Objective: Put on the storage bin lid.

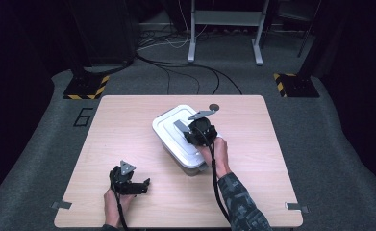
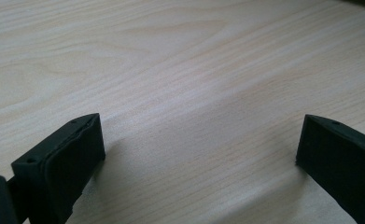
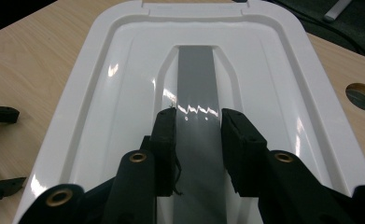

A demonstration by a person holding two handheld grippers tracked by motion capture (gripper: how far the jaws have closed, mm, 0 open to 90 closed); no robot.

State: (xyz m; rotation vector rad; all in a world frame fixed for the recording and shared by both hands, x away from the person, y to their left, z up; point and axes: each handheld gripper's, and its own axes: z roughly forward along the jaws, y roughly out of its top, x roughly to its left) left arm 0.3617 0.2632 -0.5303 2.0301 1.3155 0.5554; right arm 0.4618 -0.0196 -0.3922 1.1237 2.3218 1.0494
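A white plastic box (image 1: 172, 129) with a closed lid (image 3: 101, 93) stands in the middle of the wooden table (image 1: 128, 115). A grey handle strip (image 3: 196, 70) runs down the lid's centre recess. My right gripper (image 3: 199, 119) points down onto the lid, one jaw on each side of that strip, pressed against it. In the high view the right gripper (image 1: 198, 132) covers the lid's right part. My left gripper (image 1: 145, 186) rests low near the front left of the table, open, with bare wood between its jaws (image 2: 201, 135). Its two fingertips (image 3: 0, 114) show at the left edge of the right gripper view.
A round hole (image 1: 214, 106) sits in the tabletop just behind the box, also seen as the hole (image 3: 363, 95). Small metal brackets (image 1: 60, 205) mark the front corners. Cables and frame legs (image 1: 192, 48) lie on the grey floor beyond the table.
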